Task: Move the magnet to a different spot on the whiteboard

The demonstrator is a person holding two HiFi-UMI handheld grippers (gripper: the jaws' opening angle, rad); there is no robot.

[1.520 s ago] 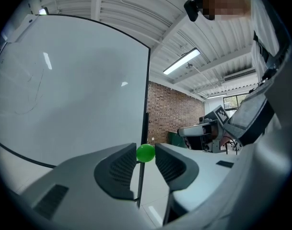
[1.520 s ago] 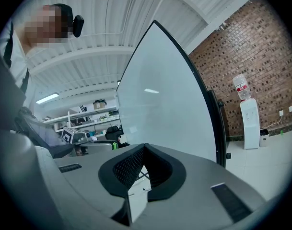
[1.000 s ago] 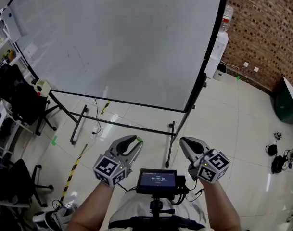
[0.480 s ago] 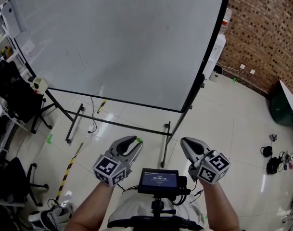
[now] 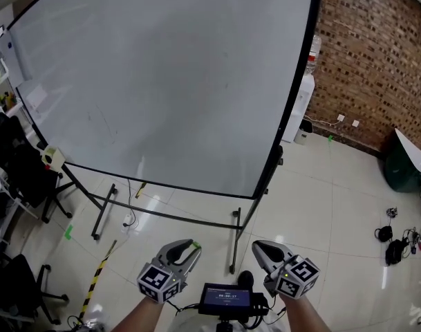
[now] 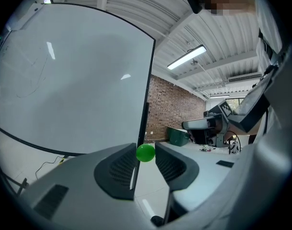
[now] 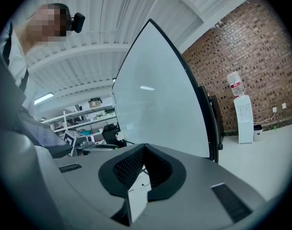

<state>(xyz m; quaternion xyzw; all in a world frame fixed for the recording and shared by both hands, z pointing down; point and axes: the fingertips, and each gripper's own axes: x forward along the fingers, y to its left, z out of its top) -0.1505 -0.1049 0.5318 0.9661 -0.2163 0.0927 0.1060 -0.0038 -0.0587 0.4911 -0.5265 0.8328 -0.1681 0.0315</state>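
The big whiteboard (image 5: 162, 81) stands on its frame ahead of me, and I see no magnet on its face. A small round green magnet (image 6: 145, 153) sits between the tips of my left gripper (image 6: 146, 150), which is shut on it. In the head view that magnet (image 5: 196, 244) shows as a green speck at the left gripper (image 5: 191, 245), held low and well short of the board. My right gripper (image 5: 257, 245) is beside it, and its jaws meet at the tips with nothing between them (image 7: 144, 147). The whiteboard (image 7: 155, 109) rises beyond the right gripper.
The board's stand legs (image 5: 234, 241) rest on the tiled floor just ahead of the grippers. A brick wall (image 5: 376, 61) and a water dispenser (image 5: 301, 109) are at the right. Dark chairs (image 5: 16, 171) crowd the left. Cables (image 5: 397, 234) lie at the far right.
Both grippers sit lower in the head view and the whiteboard fills more of it. The green magnet stays between the left jaws, and the right jaws stay shut.
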